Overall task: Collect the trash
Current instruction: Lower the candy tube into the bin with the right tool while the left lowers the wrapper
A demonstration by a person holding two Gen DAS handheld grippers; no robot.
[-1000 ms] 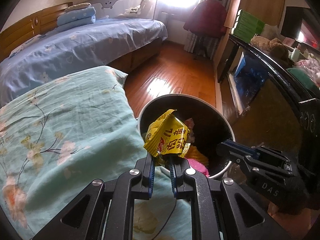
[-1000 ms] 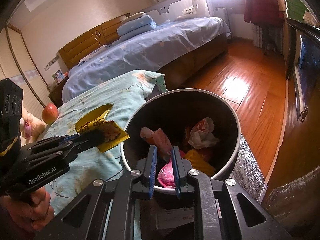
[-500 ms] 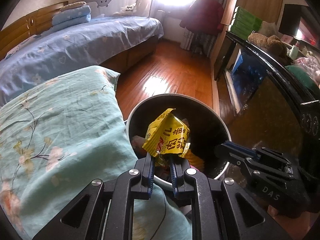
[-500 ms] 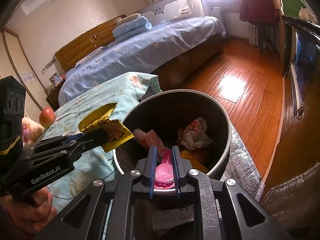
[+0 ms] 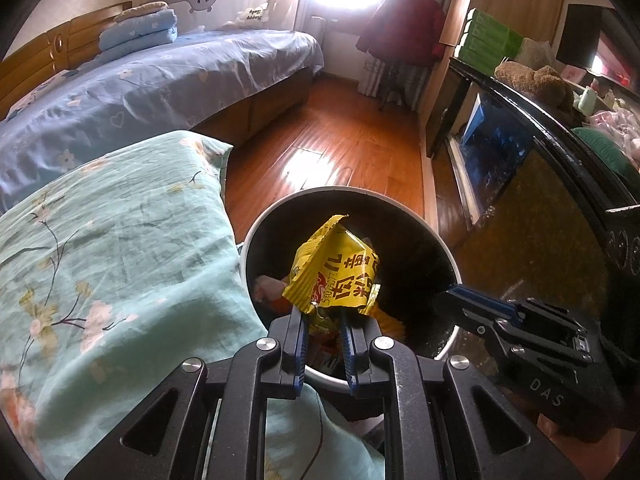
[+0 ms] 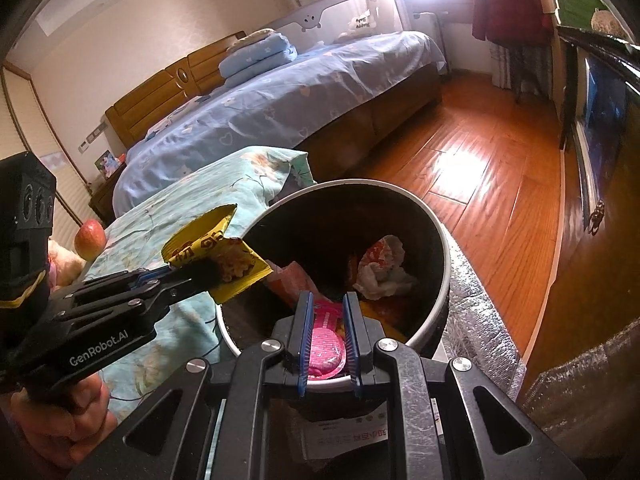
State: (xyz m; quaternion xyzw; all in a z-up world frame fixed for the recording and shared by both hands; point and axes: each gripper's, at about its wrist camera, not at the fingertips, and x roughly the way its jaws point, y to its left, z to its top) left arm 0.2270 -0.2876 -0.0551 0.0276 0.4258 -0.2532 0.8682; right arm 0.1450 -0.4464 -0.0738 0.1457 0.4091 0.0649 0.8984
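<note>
My left gripper [image 5: 324, 316] is shut on a crumpled yellow snack wrapper [image 5: 334, 270], held over the open mouth of the round black trash bin [image 5: 450, 258]. In the right wrist view the same yellow wrapper [image 6: 212, 254] hangs at the bin's left rim [image 6: 442, 276]. My right gripper [image 6: 326, 320] is shut on a small pink wrapper [image 6: 324, 344], which fills the gap between the pads just above the near rim. Inside the bin lie a white crumpled wrapper [image 6: 380, 268] and an orange packet [image 6: 294, 284].
A teal flowered bed cover [image 5: 112, 264] lies left of the bin, with an apple [image 6: 90, 238] on it. A blue bed [image 5: 152, 80] stands behind. Wooden floor [image 5: 352, 148] stretches beyond the bin, a dark cabinet [image 5: 532, 184] lines the right, and silver foil padding [image 6: 480, 316] sits by the bin.
The left gripper has carried the yellow wrapper to the right, from the bed cover's edge to over the bin's mouth. The right gripper has kept still at the near rim.
</note>
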